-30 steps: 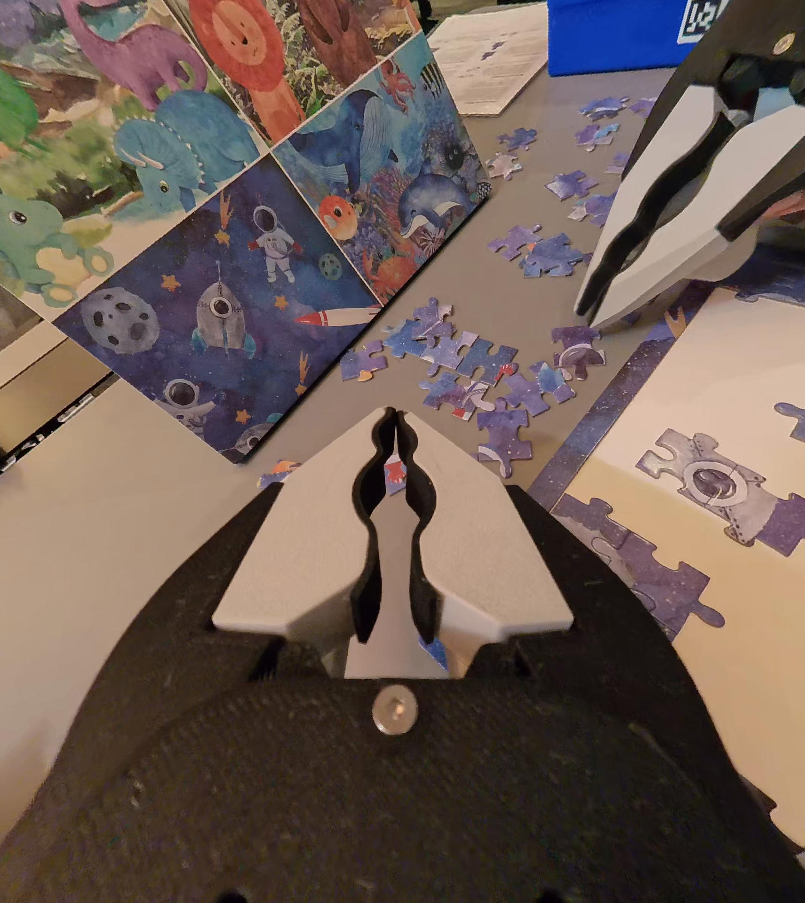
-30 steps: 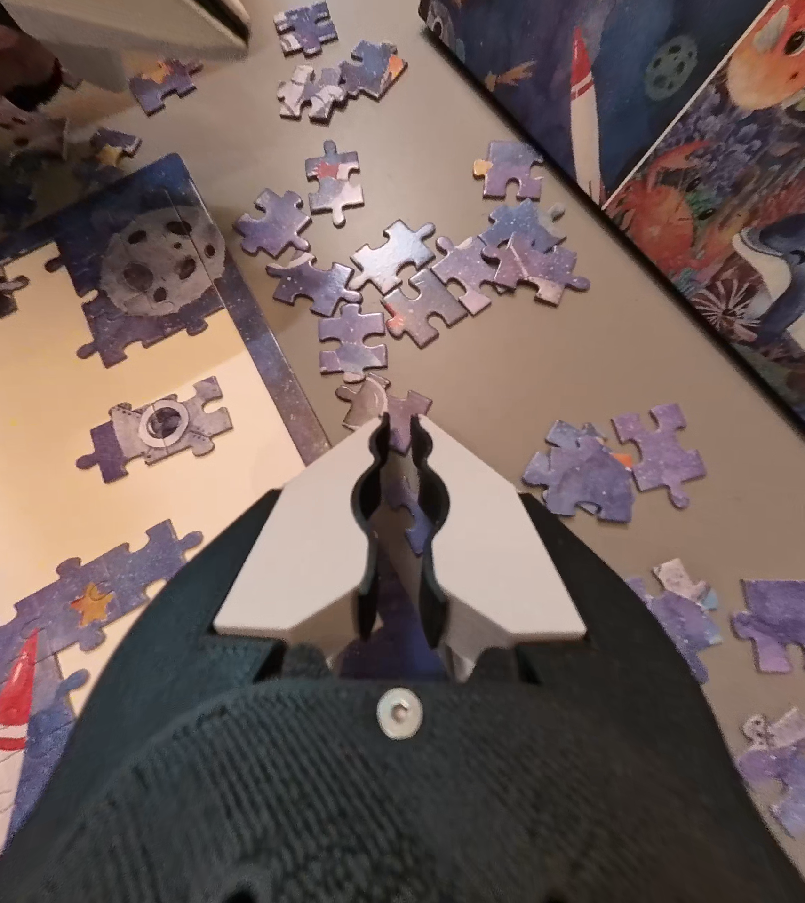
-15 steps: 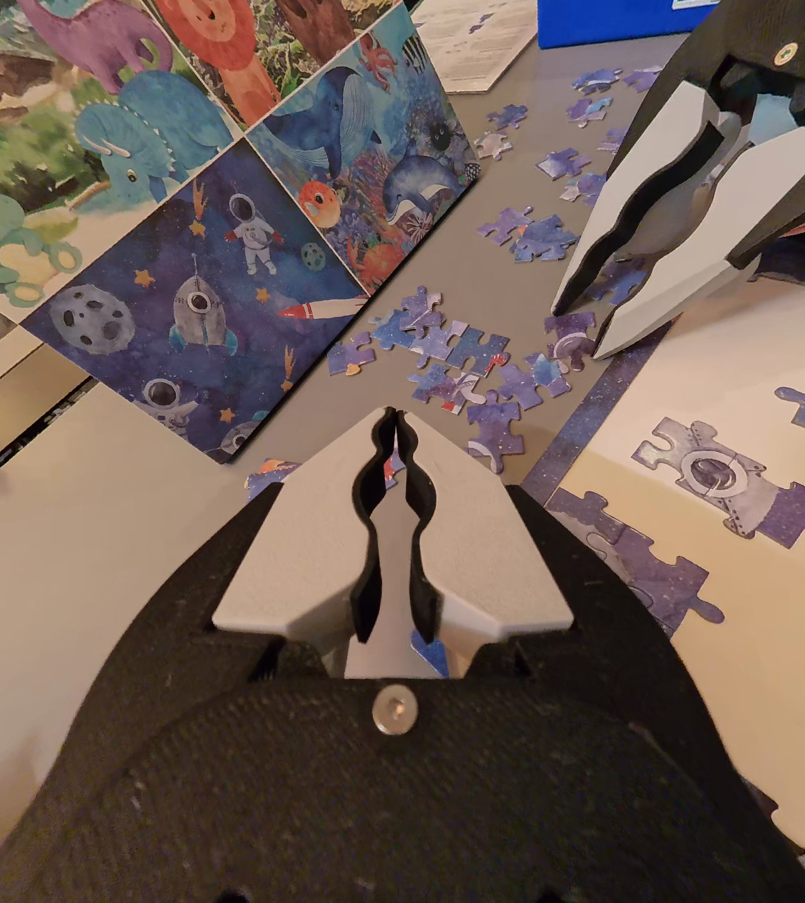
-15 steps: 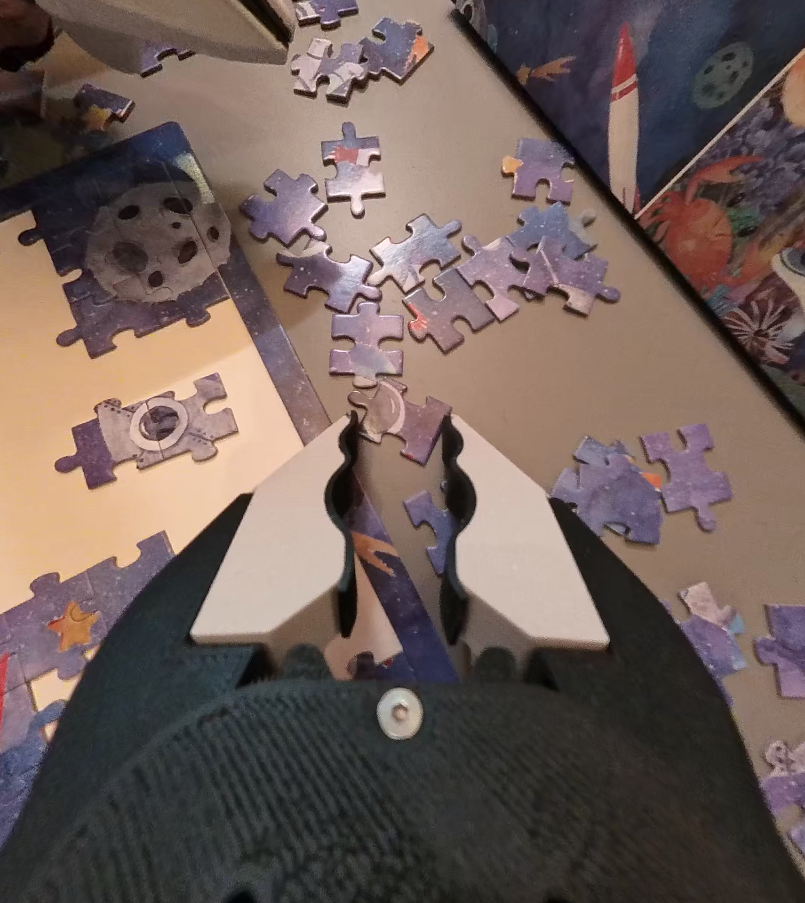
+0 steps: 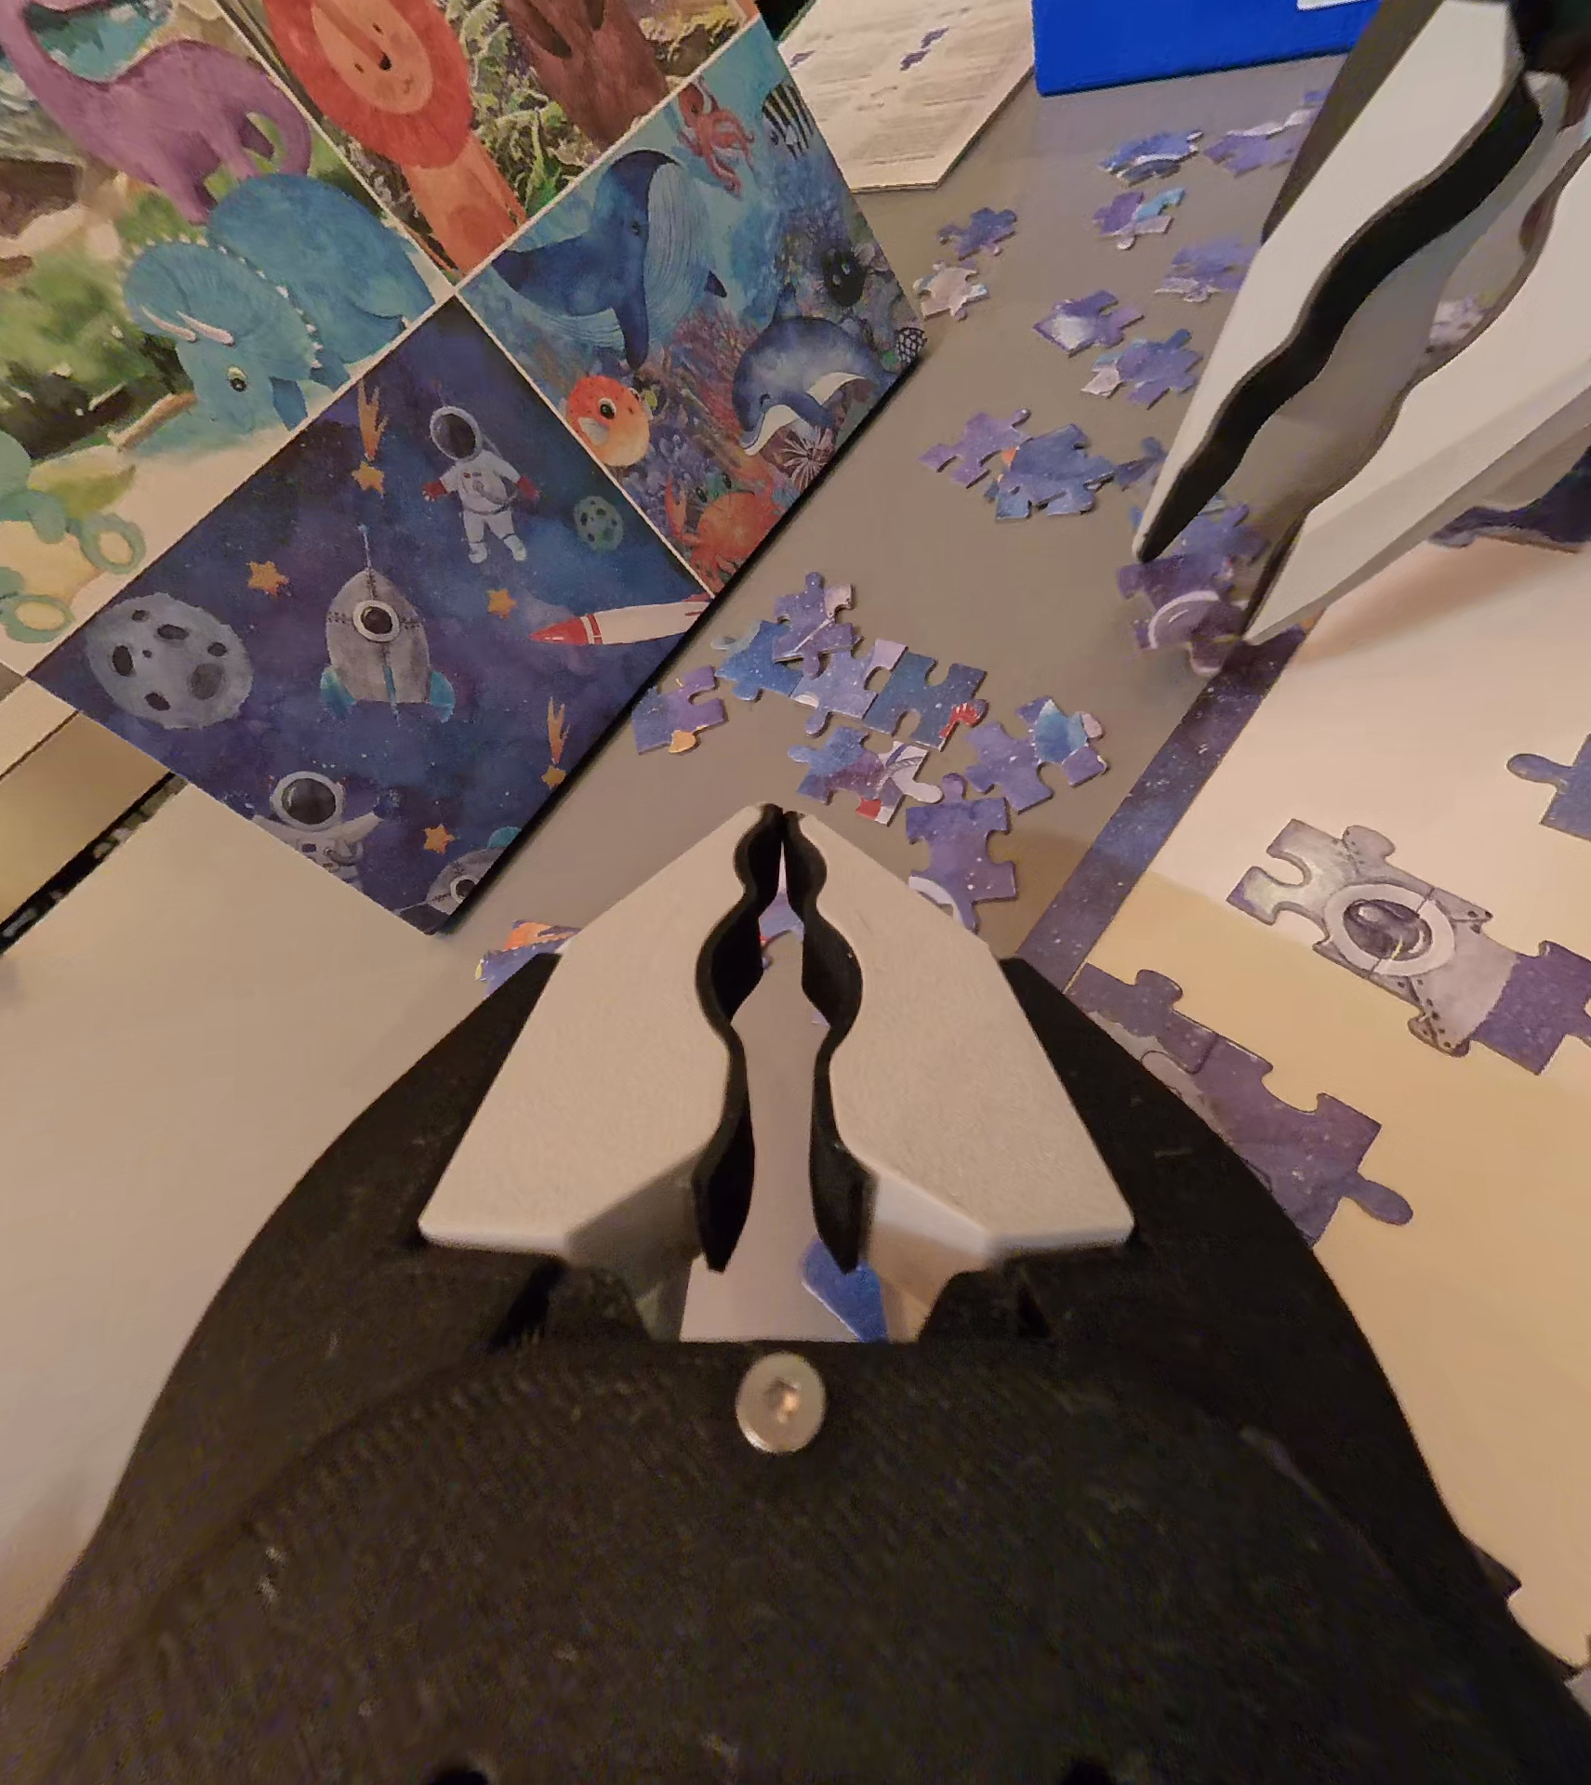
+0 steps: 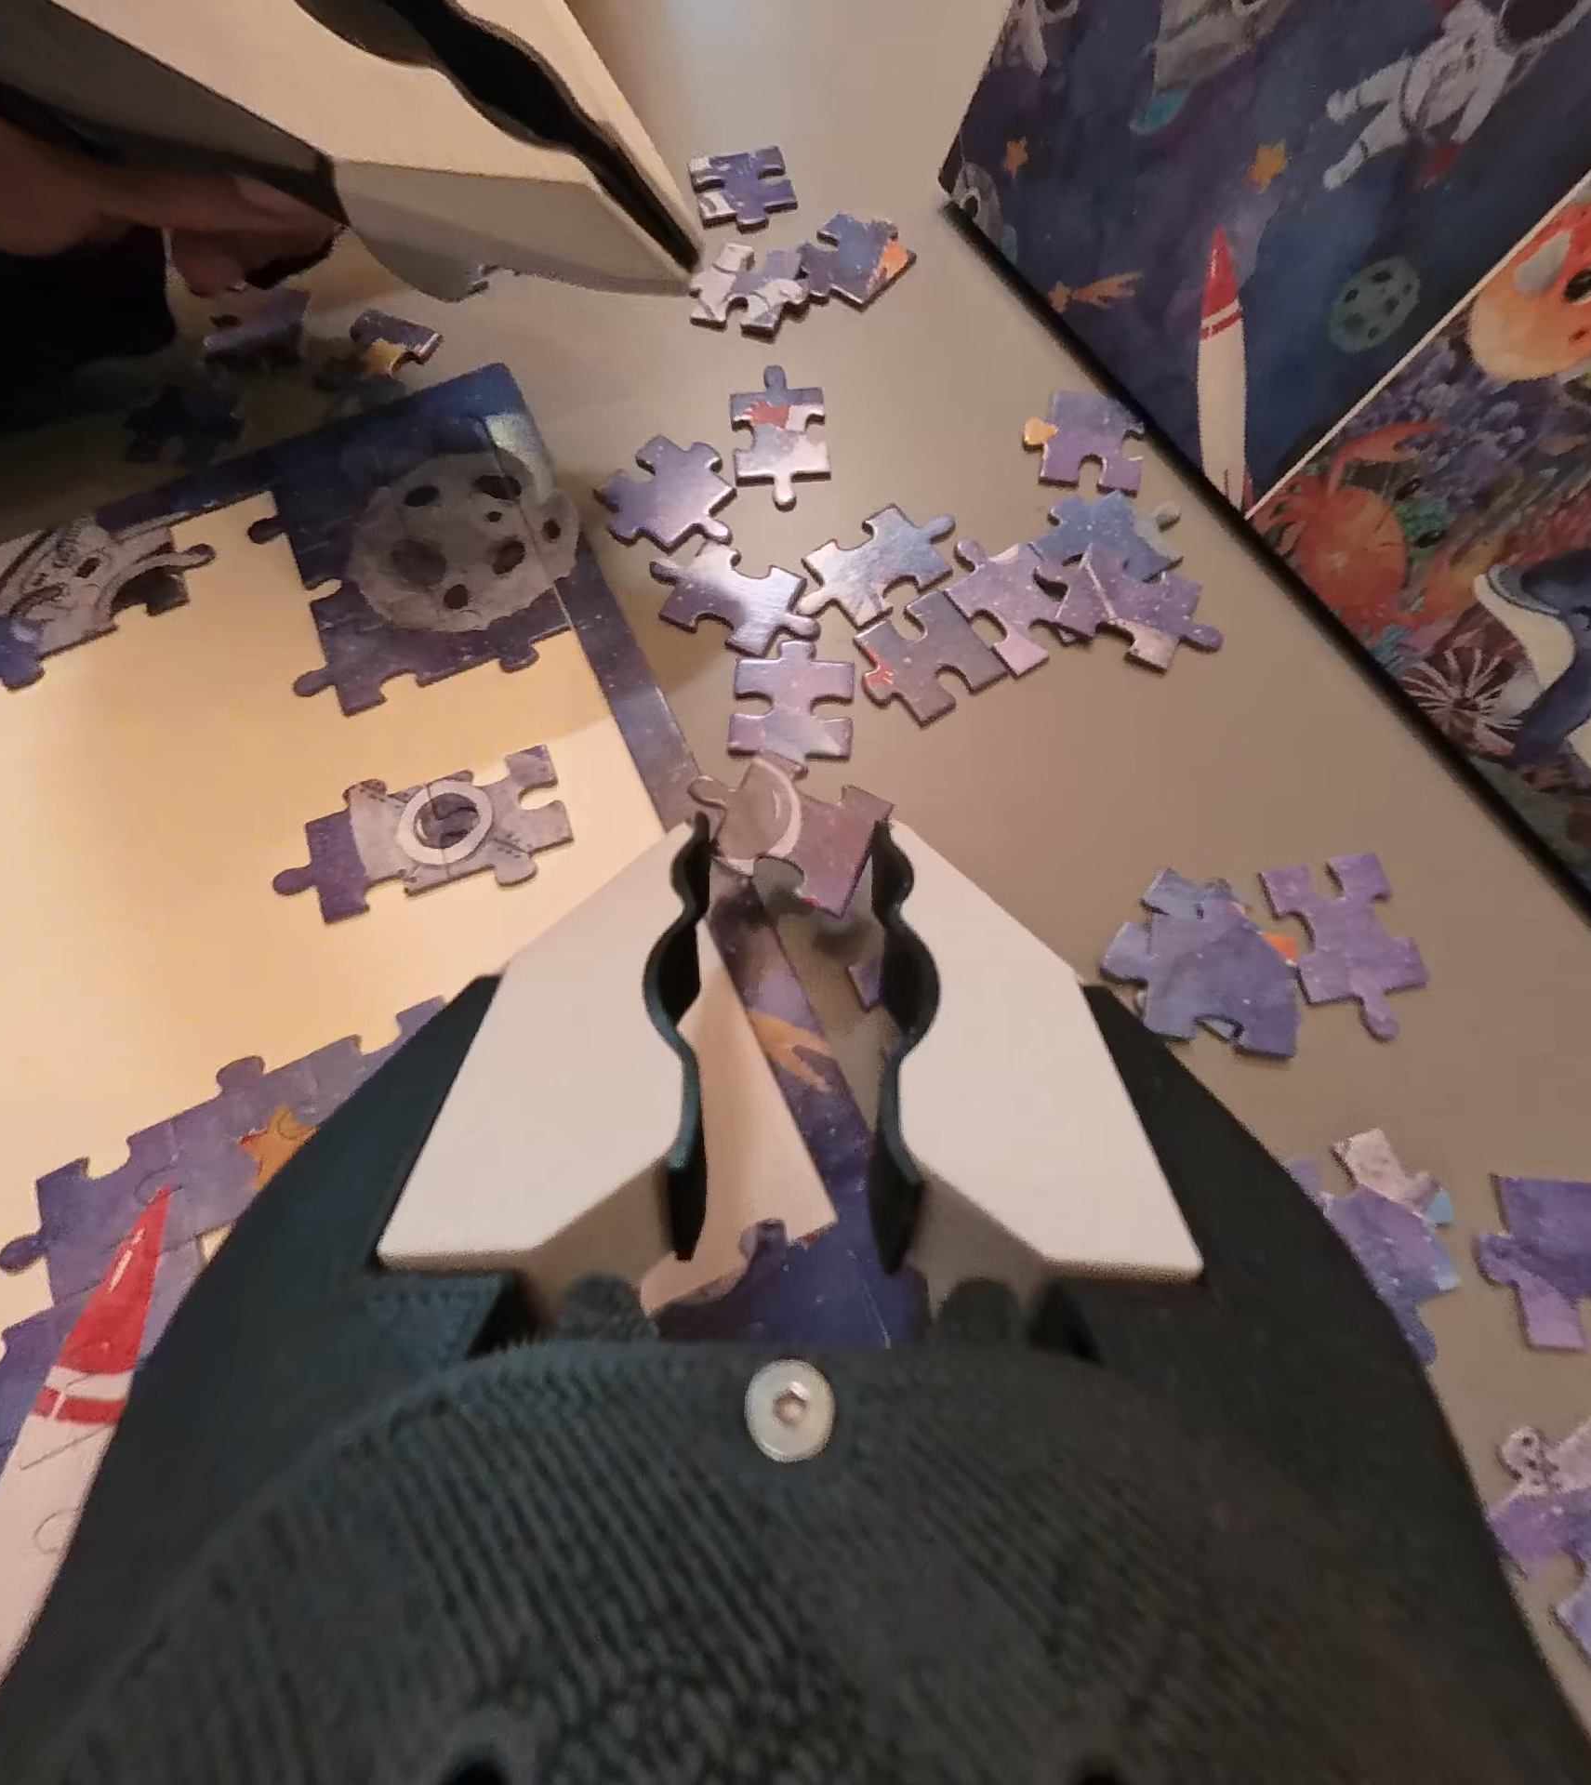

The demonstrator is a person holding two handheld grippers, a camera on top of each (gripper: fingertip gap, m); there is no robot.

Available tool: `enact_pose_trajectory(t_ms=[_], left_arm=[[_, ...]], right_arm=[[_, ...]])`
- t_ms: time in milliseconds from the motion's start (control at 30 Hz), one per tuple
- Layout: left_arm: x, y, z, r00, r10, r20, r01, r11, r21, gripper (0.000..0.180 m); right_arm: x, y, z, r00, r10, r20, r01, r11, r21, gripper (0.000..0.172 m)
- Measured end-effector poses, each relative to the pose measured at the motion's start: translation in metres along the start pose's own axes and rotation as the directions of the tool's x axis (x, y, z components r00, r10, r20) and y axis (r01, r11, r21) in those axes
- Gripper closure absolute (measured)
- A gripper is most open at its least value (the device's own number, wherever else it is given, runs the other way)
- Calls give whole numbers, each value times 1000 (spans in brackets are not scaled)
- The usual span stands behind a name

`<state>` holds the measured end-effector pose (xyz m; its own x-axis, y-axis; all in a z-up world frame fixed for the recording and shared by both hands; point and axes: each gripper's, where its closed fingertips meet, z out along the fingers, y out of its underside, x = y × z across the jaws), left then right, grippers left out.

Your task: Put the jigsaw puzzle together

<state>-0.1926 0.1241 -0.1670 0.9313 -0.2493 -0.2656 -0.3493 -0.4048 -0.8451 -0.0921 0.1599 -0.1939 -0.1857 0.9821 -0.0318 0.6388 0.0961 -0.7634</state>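
Between your right jaws: the right gripper [image 6: 791, 831] stands part open astride a purple jigsaw piece with a pale helmet arc [image 6: 830, 840].
Contact: the piece's right edge meets the right finger [image 6: 907, 869]. Its left knob pokes out past the left fingertip. You cannot tell whether both pads press on it.
Piece attitude: it lies crosswise to the jaws and looks tilted, with a shadow under its near edge.
Piece location: on the grey worktop [image 6: 1110, 773], touching or just beside the starry border of the puzzle tray [image 6: 617, 637]. The view does not settle which.
Neighbours ahead: a cluster of loose purple pieces [image 6: 917, 618] lies just beyond your fingertips.
Your left jaws: the left gripper [image 5: 780, 821] is closed tip to tip on nothing.
Left position: it hovers over the worktop by the corner of the illustrated puzzle box [image 5: 366, 580], well apart from the helmet piece.
Nearer hand: your right. In the left wrist view its two tips straddle the piece.
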Motion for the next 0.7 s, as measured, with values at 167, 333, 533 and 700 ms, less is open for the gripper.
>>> enact_pose_trajectory(t_ms=[167,333,533,700], left_arm=[[4,2,2,1000,21,-8,-21,1000,-14,180],[5,3,3,1000,22,-12,-22,1000,-18,180],[5,4,3,1000,21,-14,-21,1000,-21,180],[7,4,4,999,25,-21,-26,999,-27,180]], right_arm=[[-10,-4,-8,999,-38,2,38,999,25,140],[-23,-2,-10,995,-95,10,94,995,26,160],[-19,-2,-15,994,-109,-25,110,994,23,157],[-6,10,-10,999,-39,-21,39,999,-2,151]])
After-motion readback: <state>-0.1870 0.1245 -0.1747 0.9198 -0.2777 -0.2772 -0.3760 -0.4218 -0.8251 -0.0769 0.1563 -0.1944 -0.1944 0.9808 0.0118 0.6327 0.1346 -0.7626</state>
